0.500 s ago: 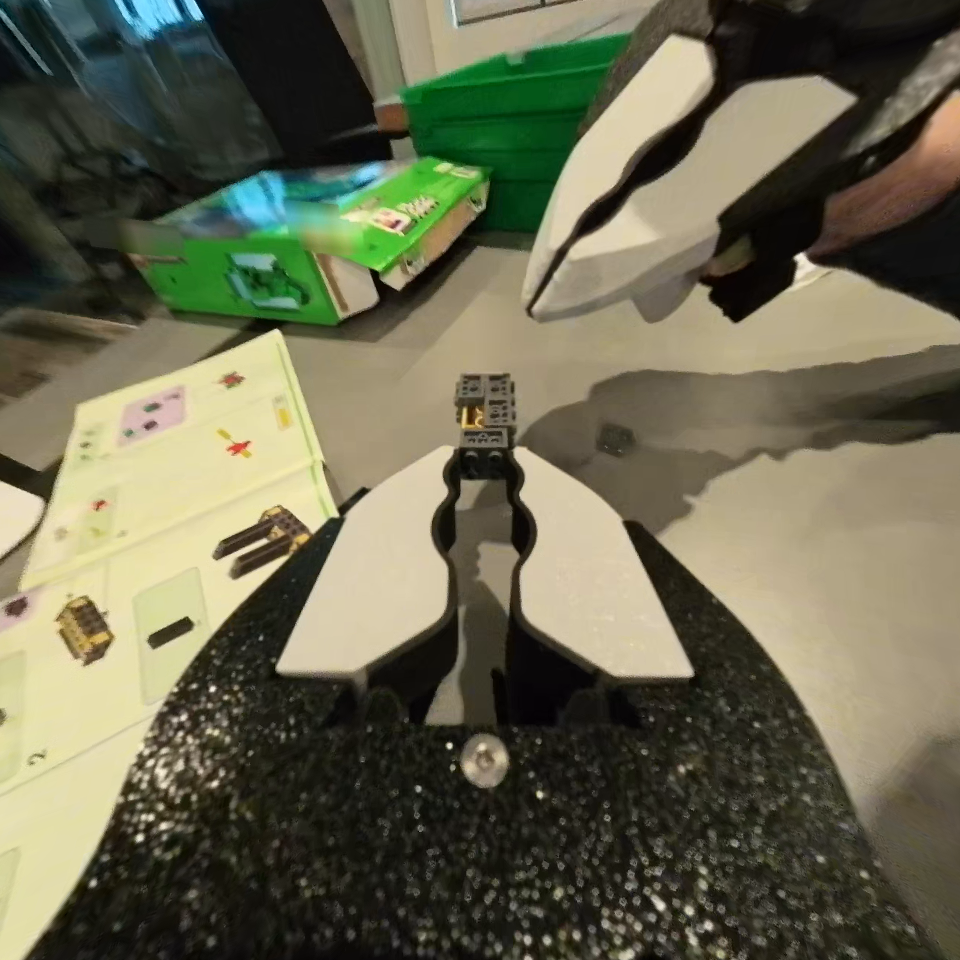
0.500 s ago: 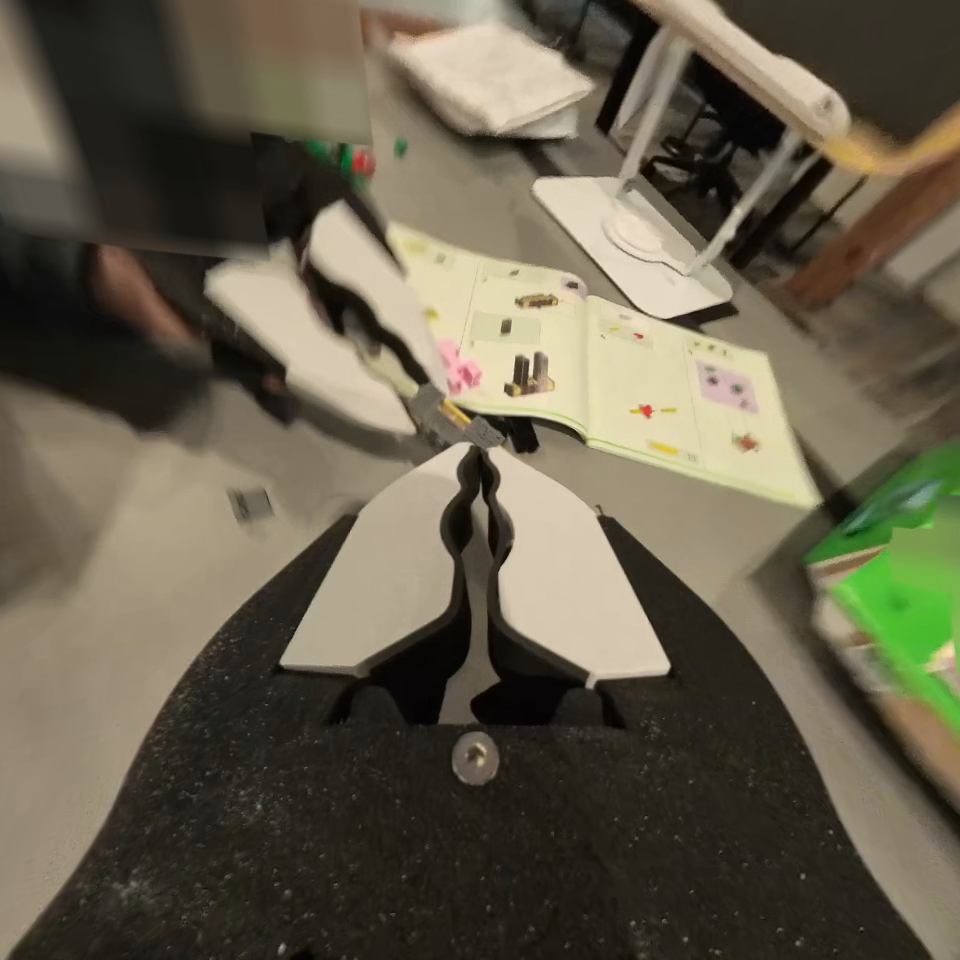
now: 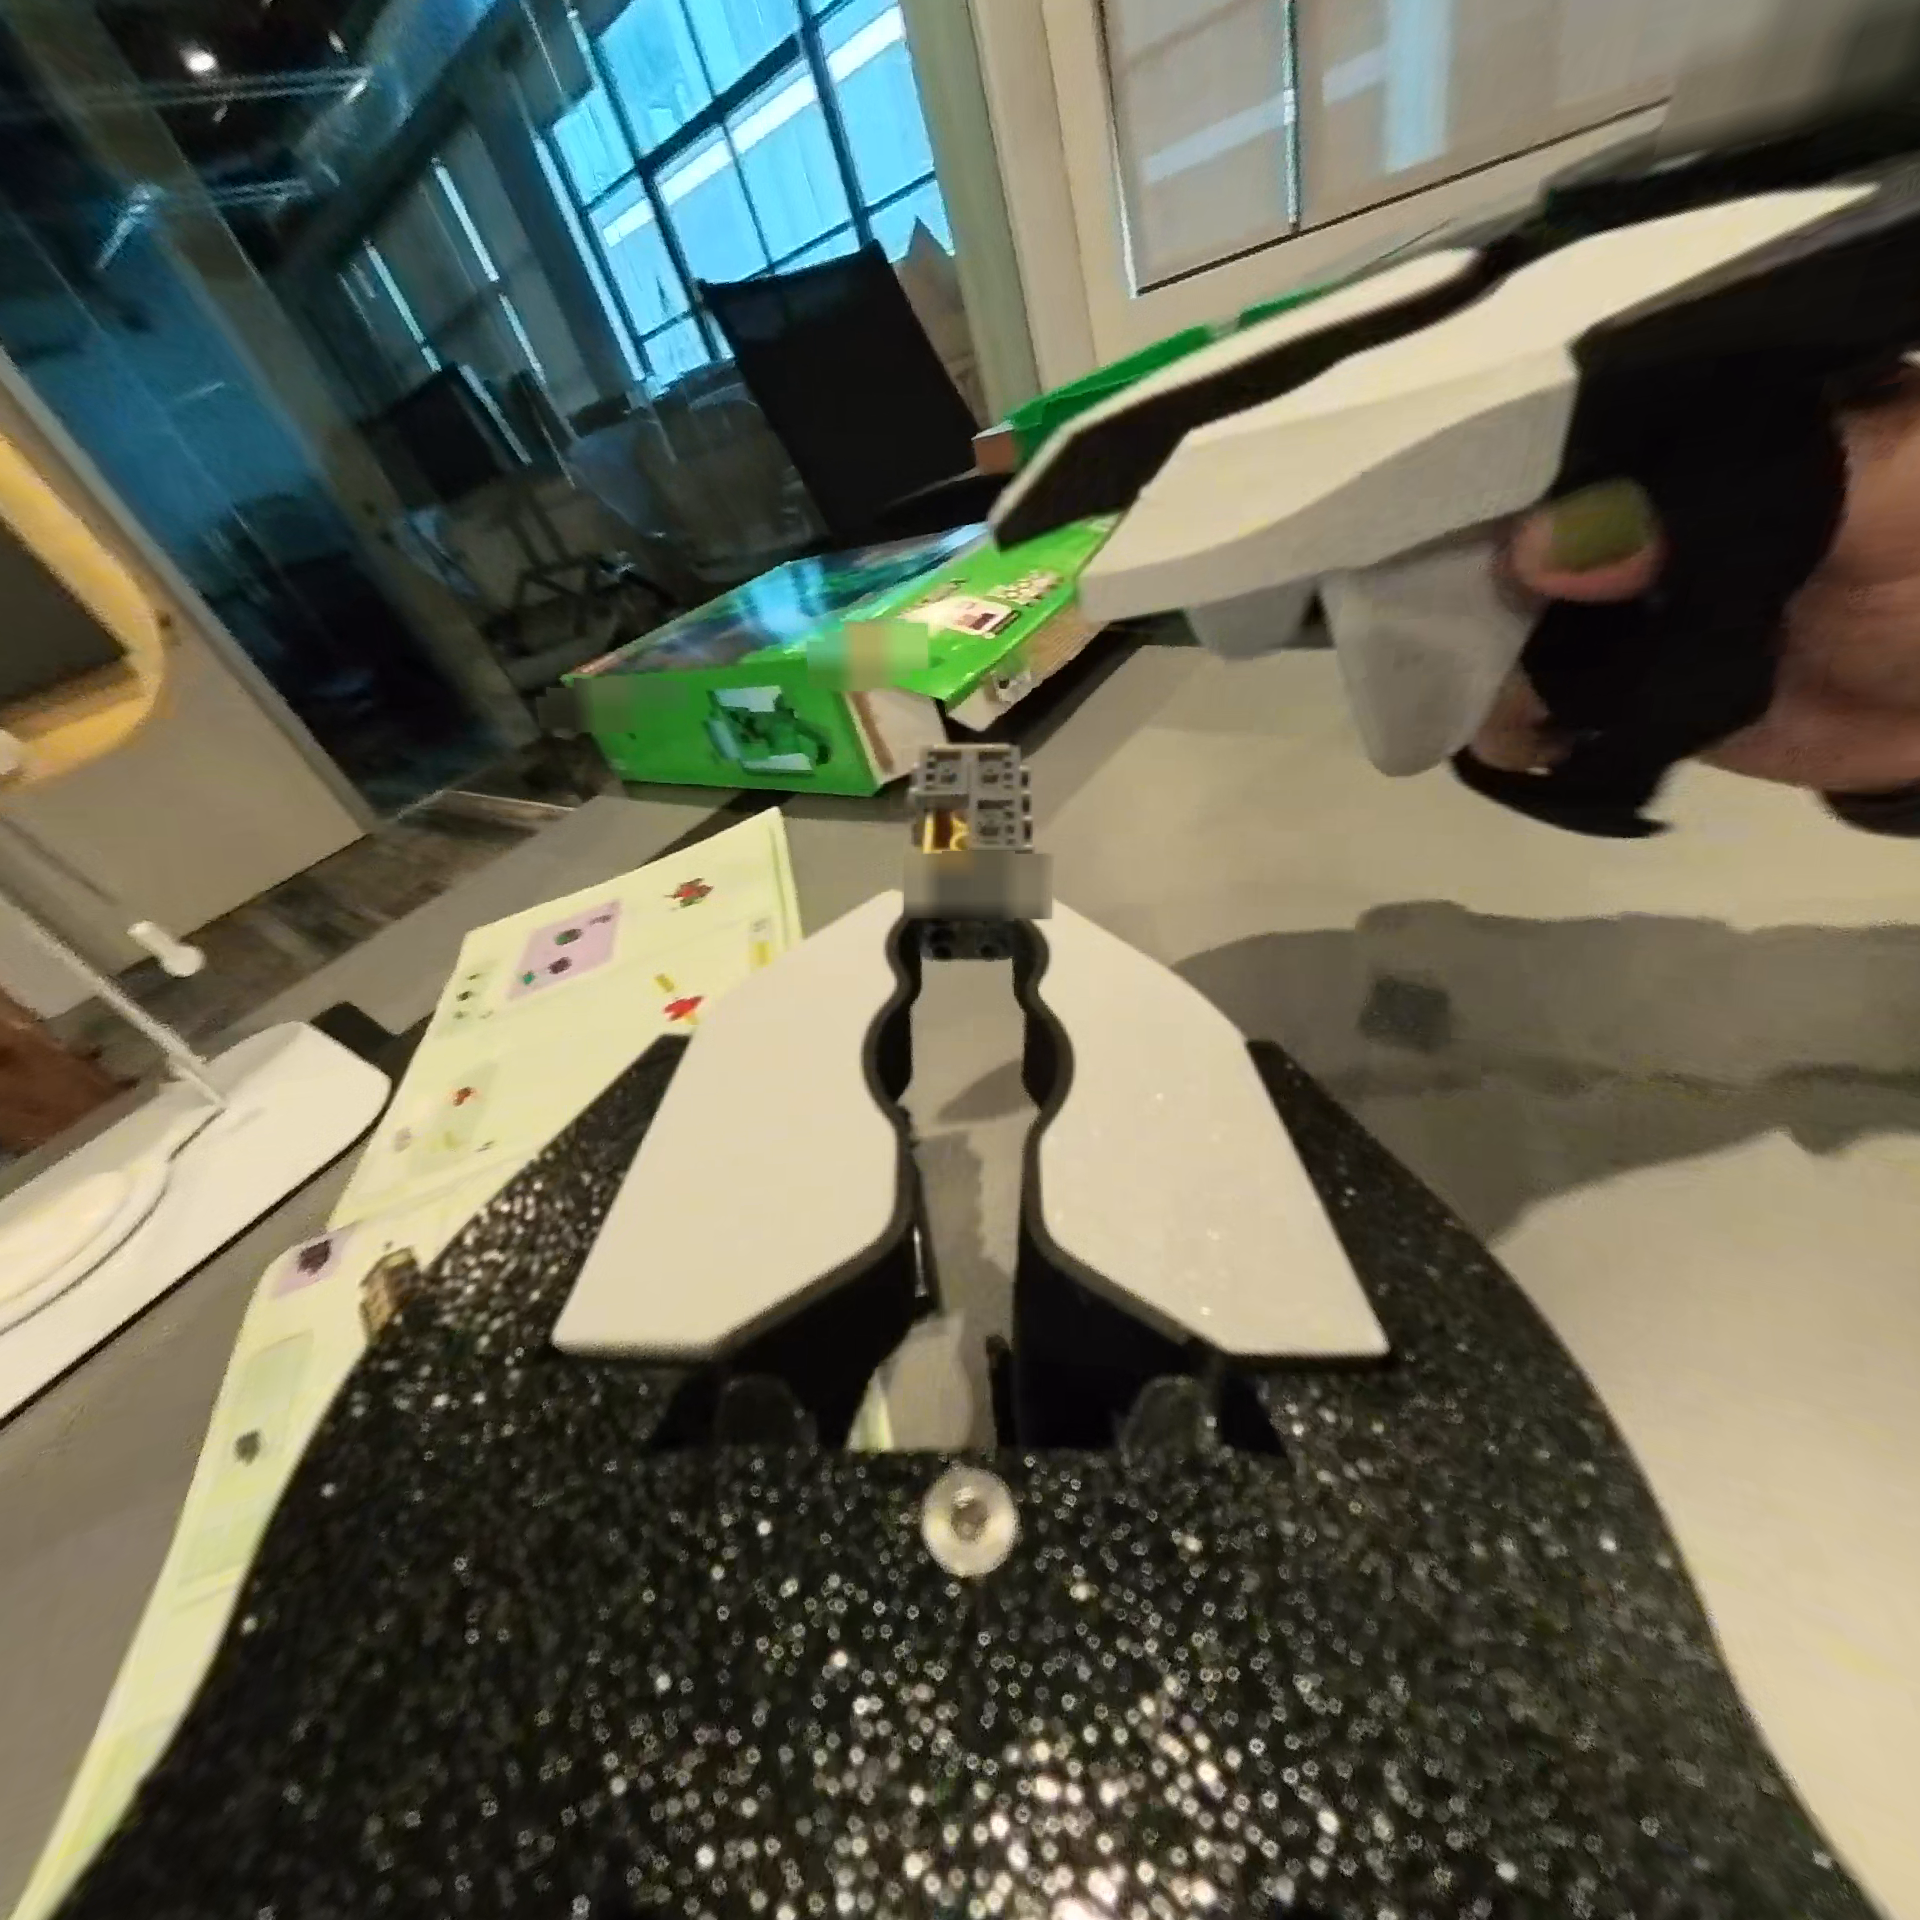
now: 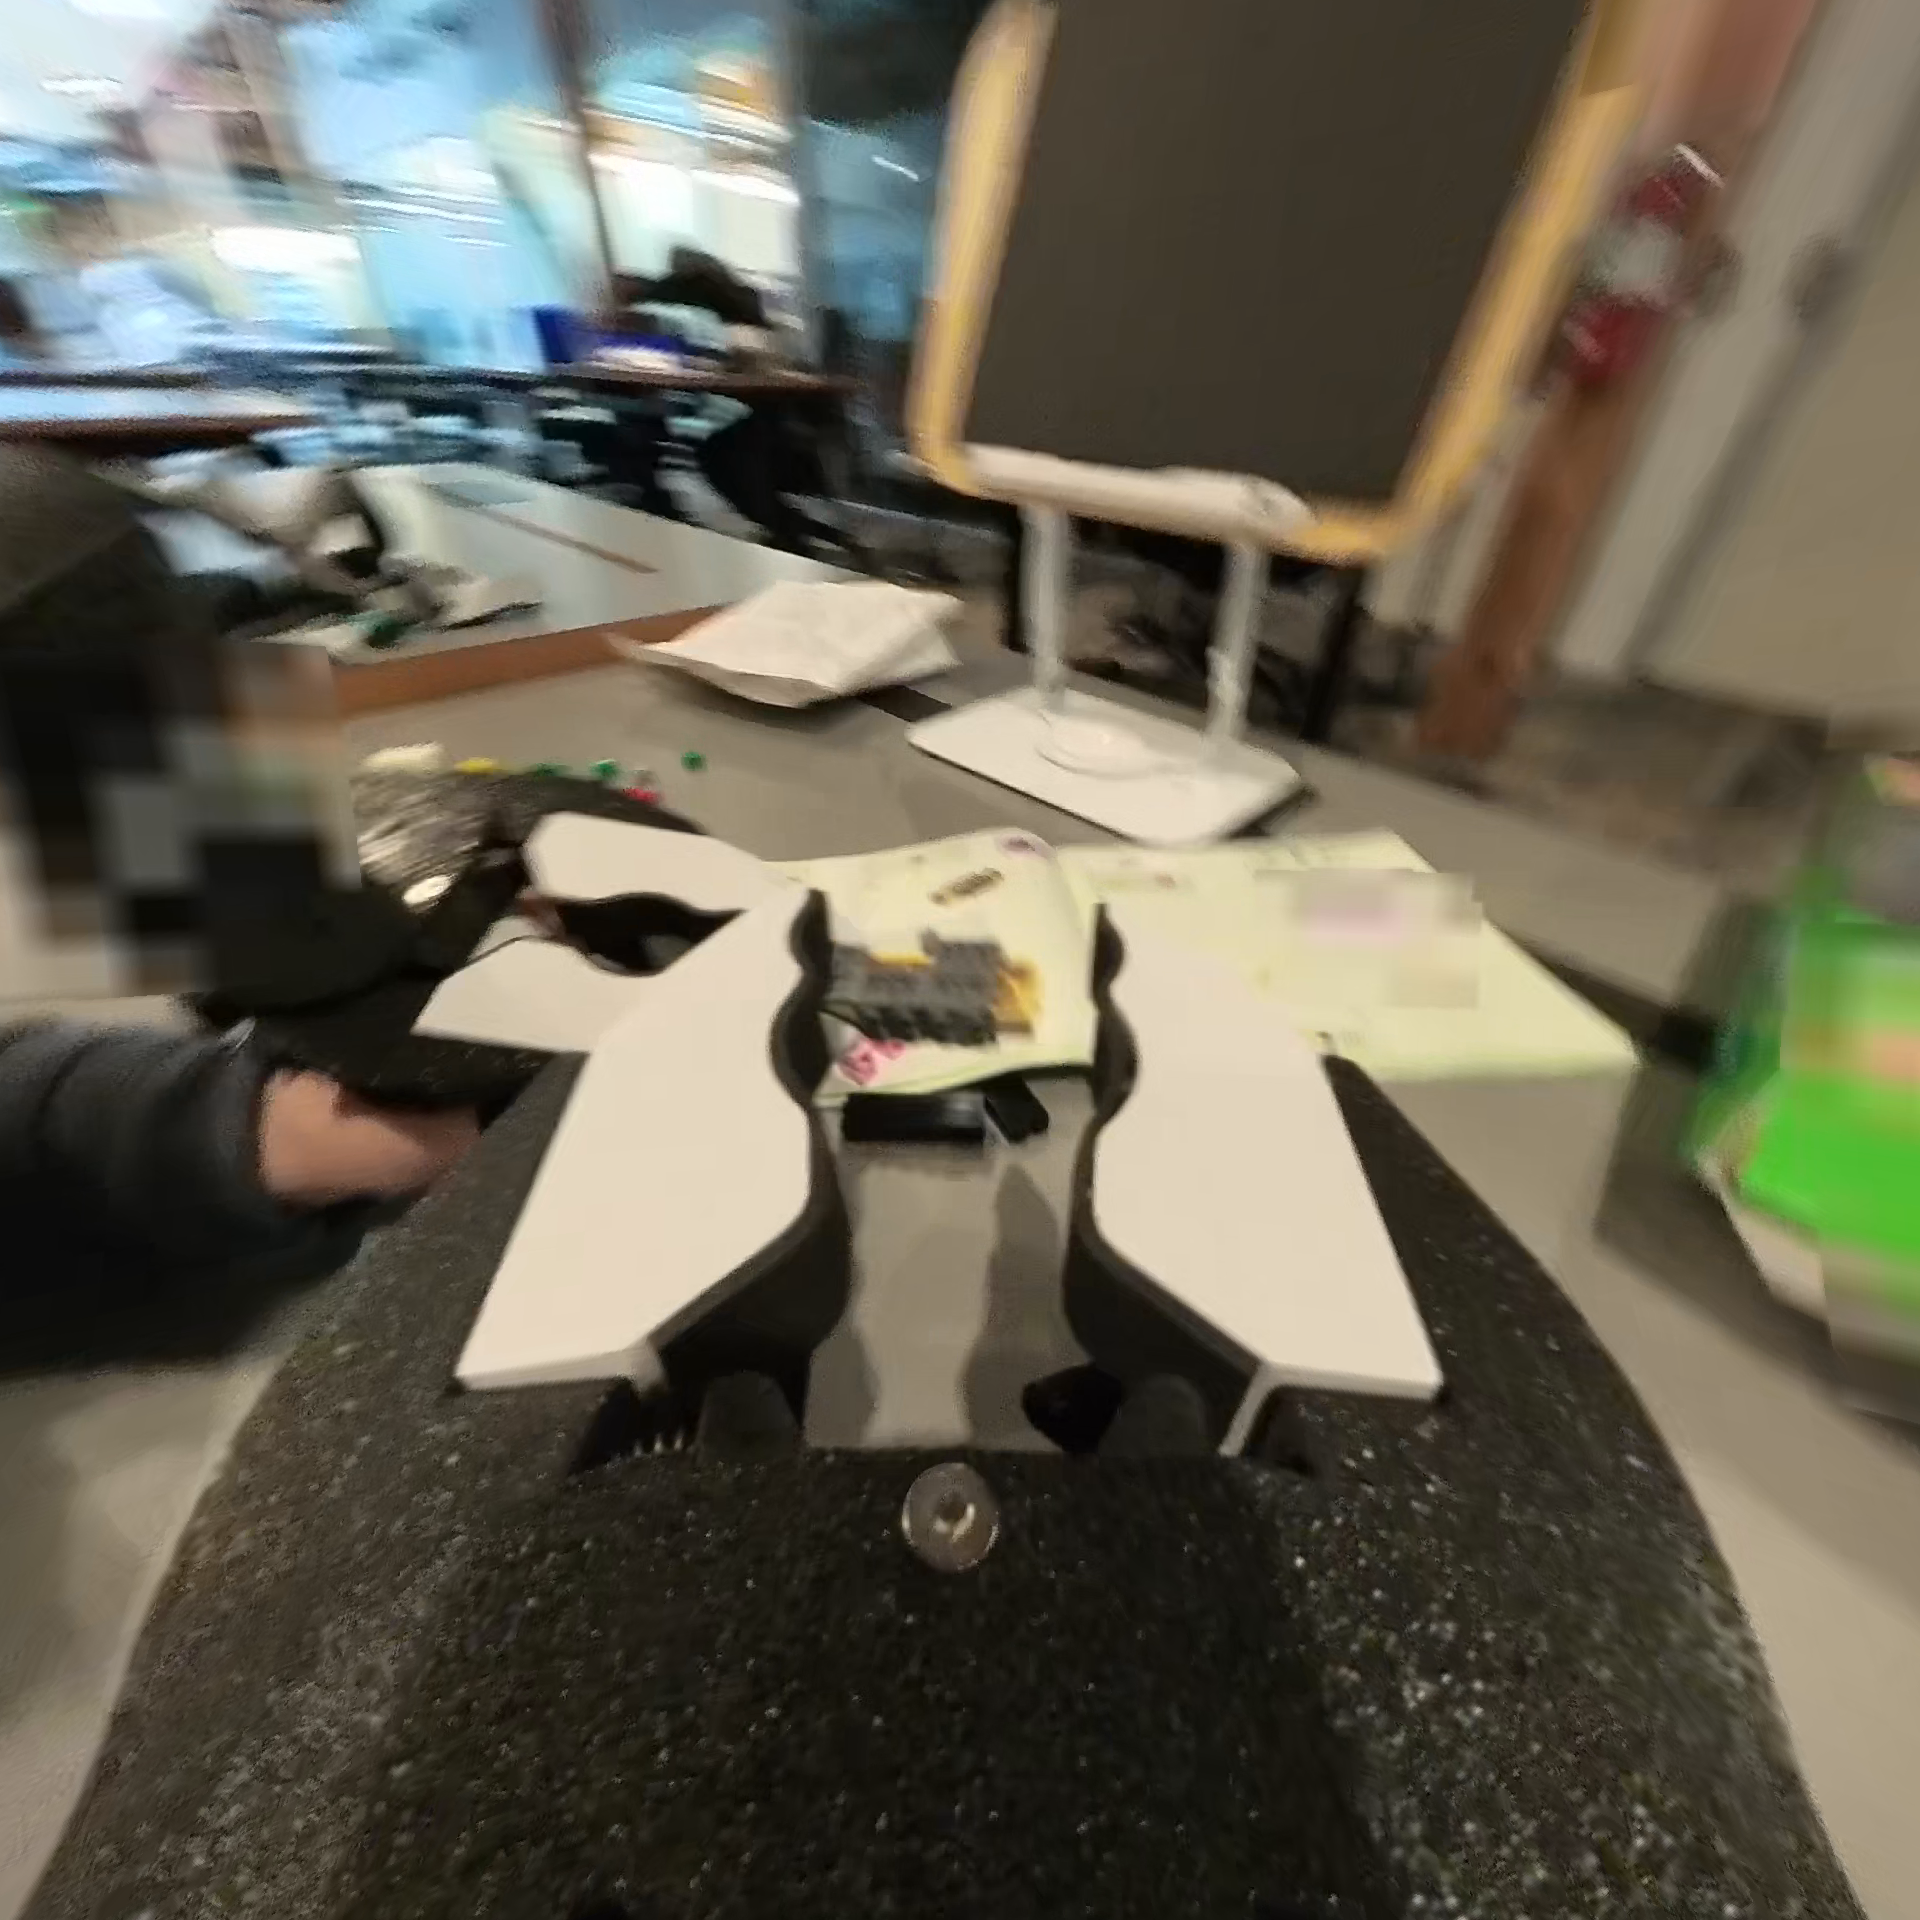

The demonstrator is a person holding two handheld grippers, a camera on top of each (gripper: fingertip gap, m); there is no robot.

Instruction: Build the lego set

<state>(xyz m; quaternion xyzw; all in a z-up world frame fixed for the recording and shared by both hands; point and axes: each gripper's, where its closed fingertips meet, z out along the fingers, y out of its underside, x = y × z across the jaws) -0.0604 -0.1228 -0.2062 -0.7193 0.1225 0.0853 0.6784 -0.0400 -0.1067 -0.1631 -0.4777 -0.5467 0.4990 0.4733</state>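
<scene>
Fingers of the left gripper (image 3: 971, 940) at lower centre of its wrist view are clamped on the base of a small grey assembly (image 3: 971, 795), just as they were half a second ago. What has changed is the right gripper (image 4: 951, 935): then its tips were pressed together right at the assembly, now they stand apart and empty, seen drawn off to the upper right of the left view. I judge a piece has just been pressed on and let go, so the next piece must be fetched.

The assembly stands out past the left tips with its long axis in line with the fingers, studded grey end pointing away from the camera, a yellow part midway. Beyond, centre left, lies the open instruction booklet (image 3: 582, 997), farther back the green box (image 3: 769, 686); a loose dark brick (image 3: 1405, 1013) sits at centre right.
</scene>
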